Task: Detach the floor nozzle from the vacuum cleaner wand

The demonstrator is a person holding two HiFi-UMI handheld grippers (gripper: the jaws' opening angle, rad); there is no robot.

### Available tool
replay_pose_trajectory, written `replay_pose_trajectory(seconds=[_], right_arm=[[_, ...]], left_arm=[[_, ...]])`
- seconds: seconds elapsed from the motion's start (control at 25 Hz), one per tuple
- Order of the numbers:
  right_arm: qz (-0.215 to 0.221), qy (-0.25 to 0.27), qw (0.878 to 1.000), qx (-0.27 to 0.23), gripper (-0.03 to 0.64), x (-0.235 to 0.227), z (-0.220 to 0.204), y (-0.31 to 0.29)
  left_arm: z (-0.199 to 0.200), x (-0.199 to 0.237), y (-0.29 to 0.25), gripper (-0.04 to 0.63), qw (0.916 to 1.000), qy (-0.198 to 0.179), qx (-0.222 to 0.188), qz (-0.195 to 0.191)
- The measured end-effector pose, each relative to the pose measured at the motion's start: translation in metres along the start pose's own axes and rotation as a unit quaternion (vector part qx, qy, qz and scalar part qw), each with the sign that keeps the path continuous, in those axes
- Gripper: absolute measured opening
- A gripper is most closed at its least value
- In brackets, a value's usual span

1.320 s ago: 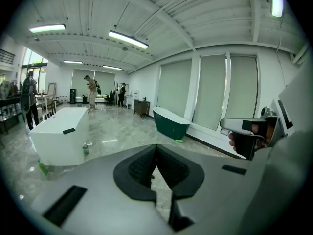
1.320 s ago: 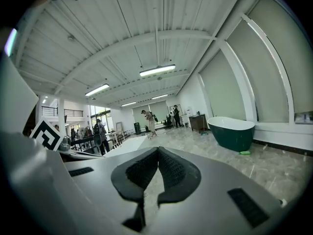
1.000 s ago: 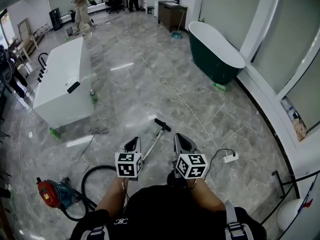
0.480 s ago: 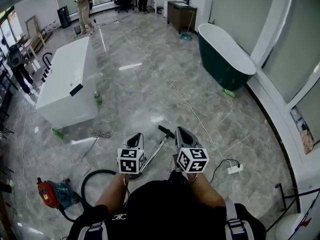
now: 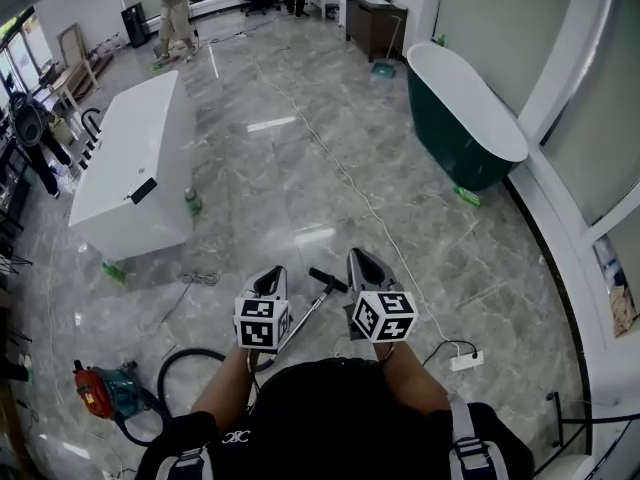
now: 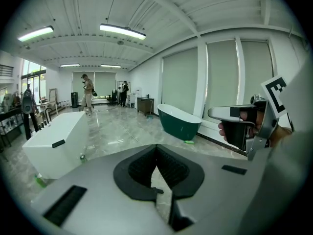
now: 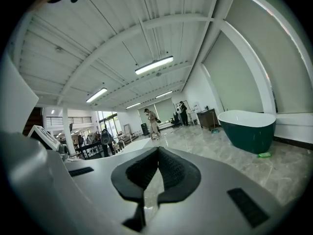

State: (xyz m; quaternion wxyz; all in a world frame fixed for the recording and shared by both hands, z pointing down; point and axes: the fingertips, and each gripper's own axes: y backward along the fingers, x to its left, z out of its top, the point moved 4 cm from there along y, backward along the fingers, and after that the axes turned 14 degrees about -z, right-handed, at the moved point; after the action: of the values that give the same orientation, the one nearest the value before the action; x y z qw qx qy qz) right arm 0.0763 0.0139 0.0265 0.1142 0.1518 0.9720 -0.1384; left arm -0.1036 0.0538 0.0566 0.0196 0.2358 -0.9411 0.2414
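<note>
– So, how do the fingers stand?
– Both pairs are pressed together with nothing between them. On the left gripper [image 6: 156, 151] the black ribbed pads [image 6: 138, 170] meet along a single seam. The right gripper [image 7: 158, 153] shows the same closed seam in its own view.
– And where are the two tools?
– Side by side in front of the person [image 5: 330, 423], held out above the grey marble floor [image 5: 300, 168], with their marker cubes turned up toward the head camera.
– The vacuum parts?
– On the floor, seen between the two grippers in the head view. The silver wand [image 5: 305, 313] runs away from the person, and the black floor nozzle [image 5: 327, 279] sits crosswise at its far end, joined to it. Neither gripper touches either part.
– Beyond that?
– A black hose [image 5: 178, 360] loops from the wand's near end to a red vacuum cleaner [image 5: 98, 390] at lower left. A white power strip [image 5: 462, 361] lies to the right. A white rectangular tub [image 5: 130, 168] stands farther off on the left, and a dark green bathtub [image 5: 465, 118] stands by the right wall.
</note>
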Motion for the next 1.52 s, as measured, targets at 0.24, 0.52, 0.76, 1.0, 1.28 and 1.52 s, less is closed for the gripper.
replay_pose_trajectory(seconds=[0.24,0.52,0.76,1.0,1.28,1.52], right_arm=[[0.015,0.013,1.0,0.022,0.015,-0.052,0.017,-0.057],[0.007,0.011,0.998,0.055,0.015,-0.094,0.012,-0.093],[-0.011,0.003,0.996,0.093,0.015,-0.119,-0.016,-0.118],[0.004,0.046,0.99,0.132,0.015,-0.127,-0.059,-0.15],[0.015,0.047,0.977,0.208,0.015,-0.139,-0.184,-0.211],[0.017,0.024,0.967,0.253,0.015,-0.155,-0.296,-0.256]], left_arm=[[0.025,0.007,-0.073,0.009,0.9989,0.042,-0.006,0.02],[0.009,0.003,-0.123,0.009,0.9977,0.048,0.044,0.021],[-0.033,0.023,-0.158,0.009,0.9936,0.074,0.082,0.024],[-0.122,0.056,-0.21,0.009,0.9809,0.117,0.155,0.01],[-0.27,0.118,-0.277,0.009,0.9626,0.158,0.219,0.012],[-0.414,0.147,-0.339,0.011,0.9454,0.11,0.306,-0.016]])
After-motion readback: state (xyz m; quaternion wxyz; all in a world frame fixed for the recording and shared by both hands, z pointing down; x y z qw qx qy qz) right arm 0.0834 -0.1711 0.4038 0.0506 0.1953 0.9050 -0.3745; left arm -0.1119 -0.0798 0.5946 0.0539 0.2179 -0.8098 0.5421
